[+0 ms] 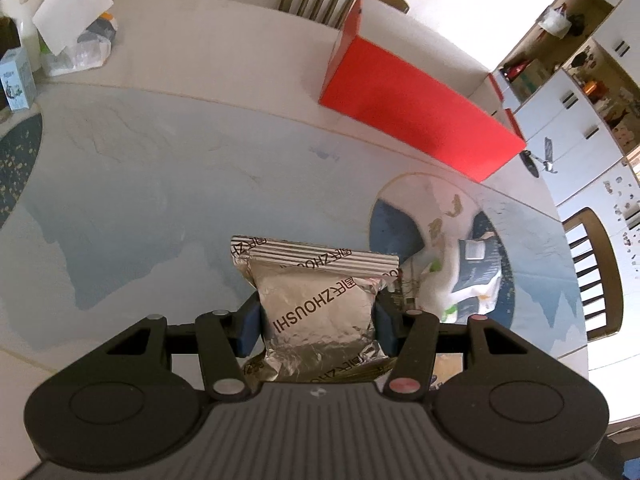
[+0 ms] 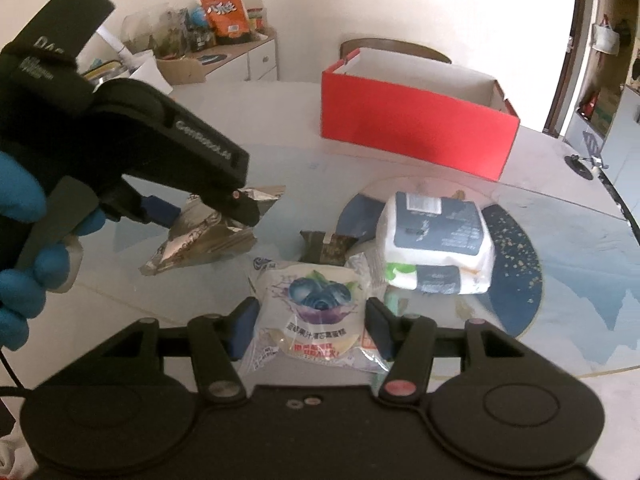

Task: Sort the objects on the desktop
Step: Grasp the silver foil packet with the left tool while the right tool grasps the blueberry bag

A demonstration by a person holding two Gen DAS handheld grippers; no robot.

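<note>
My left gripper [image 1: 318,320] is shut on a silver foil packet [image 1: 320,308] printed ZHOUSHI, both blue pads pressing its sides. The right wrist view shows that same gripper [image 2: 200,216] in a blue-gloved hand [image 2: 20,200], holding the silver packet [image 2: 212,236] over the table. My right gripper [image 2: 312,330] is shut on a white packet with a blueberry picture [image 2: 316,308]. An open red box [image 2: 416,136] stands at the back of the table, also seen as the red box [image 1: 416,120] to the left gripper's far right.
A white and dark blue tissue pack [image 2: 436,248] and a small dark packet [image 2: 326,246] lie just beyond the right gripper on the glass-topped table [image 2: 560,216]. Wooden chairs [image 1: 596,272] stand around it. Paper and bags [image 1: 76,36] sit at the far left.
</note>
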